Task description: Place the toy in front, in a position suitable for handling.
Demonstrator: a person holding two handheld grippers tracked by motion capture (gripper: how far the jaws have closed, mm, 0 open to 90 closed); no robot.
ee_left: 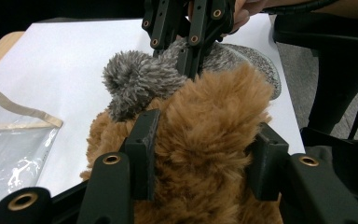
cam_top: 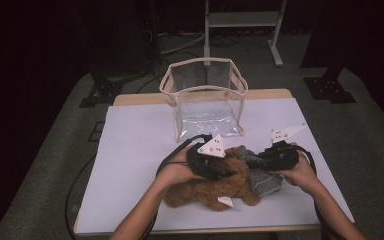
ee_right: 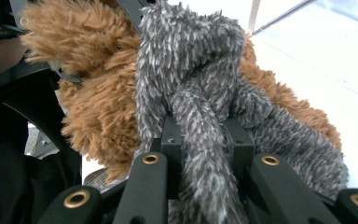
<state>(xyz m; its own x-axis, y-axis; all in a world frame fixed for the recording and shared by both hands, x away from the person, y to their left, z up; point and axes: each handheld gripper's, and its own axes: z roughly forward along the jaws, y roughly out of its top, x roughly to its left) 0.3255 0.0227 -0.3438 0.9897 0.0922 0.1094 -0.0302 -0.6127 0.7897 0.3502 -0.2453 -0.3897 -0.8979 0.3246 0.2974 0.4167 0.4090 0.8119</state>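
A brown plush bear point(cam_top: 205, 192) lies on the white table point(cam_top: 130, 165) near its front edge, with a grey knitted hat point(cam_top: 262, 180) at its right end. My left gripper point(cam_top: 225, 172) reaches over the bear from the left. In the left gripper view its jaws point(ee_left: 204, 144) stand apart on either side of a thick tuft of brown fur point(ee_left: 214, 107), which fills the gap uncompressed. The hat's pom-pom point(ee_left: 137, 81) sits just beyond. My right gripper point(cam_top: 257, 159) comes from the right and is shut point(ee_right: 205, 135) on a fold of the grey hat point(ee_right: 186, 56).
A clear plastic bag point(cam_top: 205, 100) with a beige rim stands open at the back middle of the table. A white tag point(cam_top: 226, 201) sticks out under the bear. Both forearms enter from the bottom edge. Dark floor and stand legs surround the table.
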